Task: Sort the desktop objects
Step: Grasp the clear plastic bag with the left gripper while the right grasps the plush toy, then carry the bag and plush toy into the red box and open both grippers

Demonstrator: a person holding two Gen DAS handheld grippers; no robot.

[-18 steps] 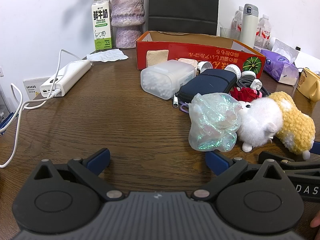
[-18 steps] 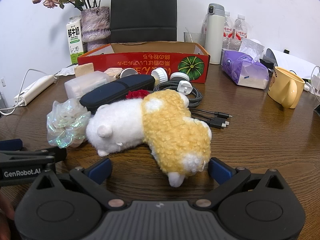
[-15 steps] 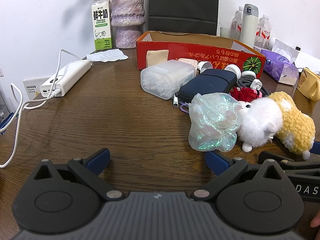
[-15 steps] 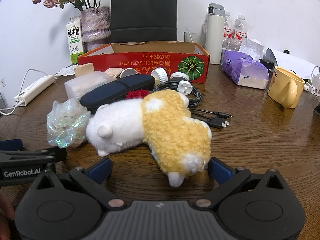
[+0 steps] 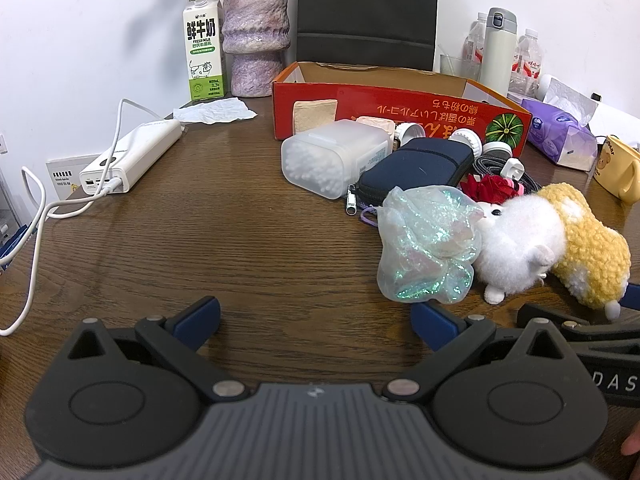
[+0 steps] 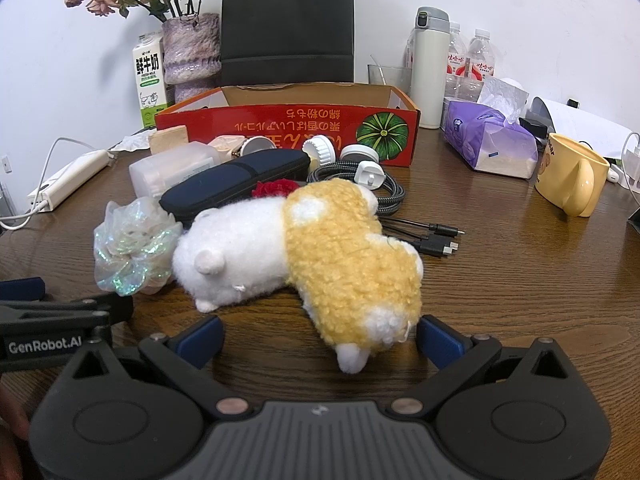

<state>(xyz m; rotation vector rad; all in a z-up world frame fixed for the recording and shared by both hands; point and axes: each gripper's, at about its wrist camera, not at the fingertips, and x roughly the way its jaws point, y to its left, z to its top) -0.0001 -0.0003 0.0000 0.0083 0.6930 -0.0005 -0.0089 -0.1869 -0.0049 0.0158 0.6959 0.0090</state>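
In the left wrist view, the left gripper [image 5: 316,322] is seen with its jaws spread wide and nothing between them, above bare wood of the table [image 5: 240,240]. An iridescent scrunchie [image 5: 430,246] is found just ahead of its right finger, touching a white and yellow plush toy [image 5: 532,252] lying on its side. Behind these, a navy pouch [image 5: 420,168] and a translucent box of cotton swabs [image 5: 332,156] are laid in front of a red cardboard box [image 5: 400,108]. A white power strip [image 5: 132,156] is seen at the left, well apart from the clutter.

In the right wrist view, the right gripper [image 6: 320,340] is likewise held wide open, gripping nothing. The plush toy [image 6: 320,252] is placed directly ahead, its yellow end reaching between the 2 fingertips; contact with the right finger cannot be told. The scrunchie [image 6: 134,246] is seen at the toy's left, a braided cable [image 6: 384,196] behind it, and a yellow mug [image 6: 572,172] well apart at the right.
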